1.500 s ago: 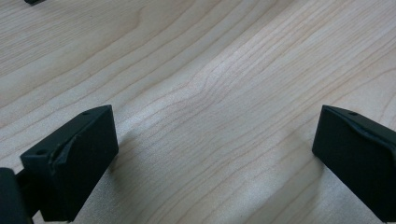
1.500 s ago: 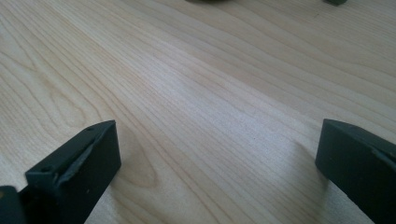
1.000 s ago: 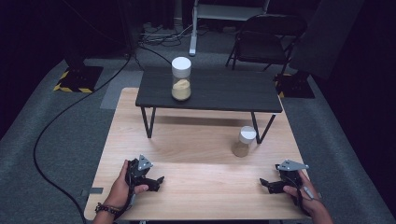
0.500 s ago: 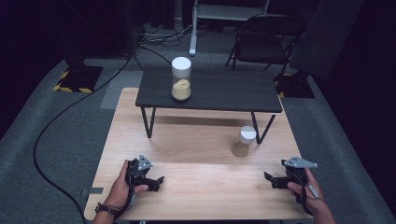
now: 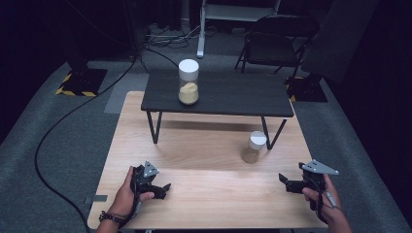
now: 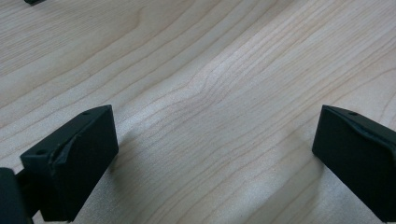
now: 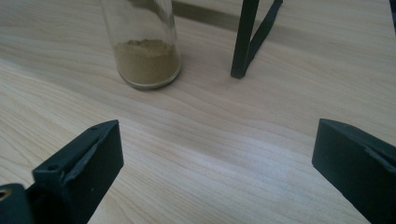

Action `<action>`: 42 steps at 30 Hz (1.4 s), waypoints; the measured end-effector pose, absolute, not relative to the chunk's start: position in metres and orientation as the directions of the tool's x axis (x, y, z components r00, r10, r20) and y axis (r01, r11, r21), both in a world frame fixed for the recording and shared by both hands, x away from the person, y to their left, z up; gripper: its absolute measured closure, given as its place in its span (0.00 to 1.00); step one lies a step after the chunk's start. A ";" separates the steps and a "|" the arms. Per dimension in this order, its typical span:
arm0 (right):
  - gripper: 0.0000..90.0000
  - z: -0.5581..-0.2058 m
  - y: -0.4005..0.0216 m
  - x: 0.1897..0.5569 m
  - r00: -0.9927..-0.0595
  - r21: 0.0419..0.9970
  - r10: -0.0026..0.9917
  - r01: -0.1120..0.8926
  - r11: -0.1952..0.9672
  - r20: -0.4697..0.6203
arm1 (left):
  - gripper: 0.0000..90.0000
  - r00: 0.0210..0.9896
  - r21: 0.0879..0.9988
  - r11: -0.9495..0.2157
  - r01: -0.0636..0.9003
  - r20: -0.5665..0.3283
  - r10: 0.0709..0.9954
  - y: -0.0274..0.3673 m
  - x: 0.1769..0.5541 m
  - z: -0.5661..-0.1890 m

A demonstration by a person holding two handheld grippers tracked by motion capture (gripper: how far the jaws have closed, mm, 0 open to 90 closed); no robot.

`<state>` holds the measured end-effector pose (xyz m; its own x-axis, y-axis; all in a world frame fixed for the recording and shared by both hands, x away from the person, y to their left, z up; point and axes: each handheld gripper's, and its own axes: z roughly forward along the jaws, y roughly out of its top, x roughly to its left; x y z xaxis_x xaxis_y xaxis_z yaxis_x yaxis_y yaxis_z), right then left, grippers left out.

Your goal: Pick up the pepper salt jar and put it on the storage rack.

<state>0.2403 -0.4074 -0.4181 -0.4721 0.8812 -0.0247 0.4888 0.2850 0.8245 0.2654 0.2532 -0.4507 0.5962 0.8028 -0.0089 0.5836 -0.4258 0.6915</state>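
- High view: right gripper (image 5: 291, 183) sits lower right of the frame, low over the wooden table (image 5: 214, 204), jaws apart, nothing between them. The small jar (image 5: 253, 147) with a white lid and brownish powder stands just up and left of it, near but apart, beside a leg of the black raised shelf (image 5: 218, 94).
- High view: left gripper (image 5: 163, 188) is lower left, also empty, jaws parted, well apart from that jar. A taller jar (image 5: 188, 81) of tan powder stands on the shelf, upper centre.
- Left gripper view: both jaws spread wide to the frame edges, bare wood grain between, low over the board (contact unclear).
- Right gripper view: jaws wide open, holding nothing; small jar (image 7: 144, 44) upper left of the frame, off the line between the jaws, shelf leg (image 7: 245, 37) just right of it.
- Risk, my guess: a straight push forward would miss the jar or clip it with the left-hand jaw and tip it (glass, narrow base), or knock the shelf leg. The lid is out of frame here, so grip height is a guess too.
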 end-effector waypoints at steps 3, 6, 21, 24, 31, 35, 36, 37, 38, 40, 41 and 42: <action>0.02 -0.417 -0.406 0.238 -0.472 0.833 0.881 0.478 0.277 -0.022 | 0.01 0.596 0.691 -0.426 0.584 -0.009 0.803 0.253 0.265 -0.451; 0.02 -0.417 -0.405 0.237 -0.475 0.839 0.880 0.470 0.275 -0.022 | 0.01 0.596 0.691 -0.426 0.584 -0.009 0.803 0.253 0.265 -0.451; 0.02 -0.428 -0.401 0.241 -0.487 0.866 0.873 0.442 0.234 0.013 | 0.01 0.596 0.691 -0.426 0.584 -0.009 0.803 0.253 0.265 -0.451; 0.02 -0.431 -0.396 0.243 -0.493 0.869 0.870 0.431 0.245 -0.001 | 0.01 0.596 0.691 -0.426 0.584 -0.009 0.803 0.253 0.265 -0.451; 0.02 -0.433 -0.387 0.248 -0.513 0.881 0.858 0.403 0.249 -0.008 | 0.01 0.596 0.691 -0.426 0.584 -0.009 0.803 0.253 0.265 -0.451; 0.02 -0.434 -0.382 0.250 -0.524 0.881 0.852 0.394 0.263 -0.019 | 0.01 0.596 0.691 -0.426 0.584 -0.009 0.803 0.253 0.265 -0.451; 0.02 -0.434 -0.380 0.250 -0.524 0.880 0.851 0.394 0.267 -0.024 | 0.01 0.596 0.691 -0.426 0.584 -0.009 0.803 0.253 0.265 -0.451; 0.02 -0.434 -0.380 0.250 -0.524 0.880 0.851 0.394 0.267 -0.024 | 0.01 0.596 0.691 -0.426 0.584 -0.009 0.803 0.253 0.265 -0.451; 0.02 -0.434 -0.378 0.250 -0.523 0.881 0.852 0.389 0.271 -0.031 | 0.01 0.596 0.691 -0.426 0.584 -0.008 0.803 0.253 0.265 -0.451; 0.02 -0.433 -0.375 0.250 -0.525 0.880 0.850 0.385 0.277 -0.038 | 0.01 0.596 0.691 -0.426 0.584 -0.009 0.803 0.253 0.265 -0.451; 0.02 -0.433 -0.373 0.253 -0.532 0.878 0.846 0.387 0.283 -0.038 | 0.00 0.596 0.691 -0.426 0.584 -0.009 0.803 0.253 0.265 -0.451; 0.02 -0.433 -0.373 0.253 -0.532 0.878 0.846 0.387 0.283 -0.038 | 0.00 0.596 0.691 -0.426 0.584 -0.009 0.803 0.253 0.265 -0.451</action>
